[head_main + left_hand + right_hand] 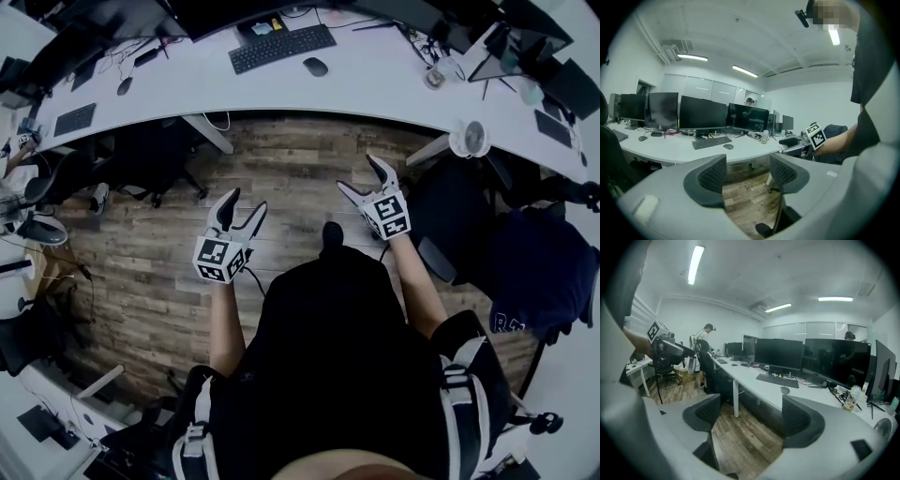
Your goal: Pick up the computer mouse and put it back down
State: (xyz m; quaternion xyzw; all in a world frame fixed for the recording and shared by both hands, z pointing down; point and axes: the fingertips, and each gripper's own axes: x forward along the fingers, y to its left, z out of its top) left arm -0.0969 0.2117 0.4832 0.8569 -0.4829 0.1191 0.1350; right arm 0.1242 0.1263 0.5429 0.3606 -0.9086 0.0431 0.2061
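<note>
- Nearest the head camera: one person (347, 366) in dark clothing, both forearms extended forward over a wooden floor (300, 159).
- Grippers, count two. Each carries one cube with square markers.
- Left gripper (246, 202): held above the floor, well short of the desk (375, 89). In its own view the jaws (747, 172) stand apart, with only floor showing between them.
- Right gripper (358, 173): held slightly further forward than the left one, also over the floor. In its own view the jaws (751, 416) stand apart, and nothing lies between them but floor and the desk edge.
- Neither gripper touches the desk or anything on it.
- Desk: one long, curved white top running across the upper part of the head view.
- Keyboards on it, count two: a second keyboard (75, 119) at the far left, and a keyboard (282, 47) near the middle.
- Mice, count two: a second mouse (125, 86) right of the left-hand keyboard, and the computer mouse (315, 67) just right of the central keyboard, resting flat on the desk, well apart from both grippers.
- The same computer mouse shows beyond the jaws in the left gripper view (728, 146) and in the right gripper view (785, 390).
- Fans, count one: a small fan (470, 139) at the desk edge on the right.
</note>
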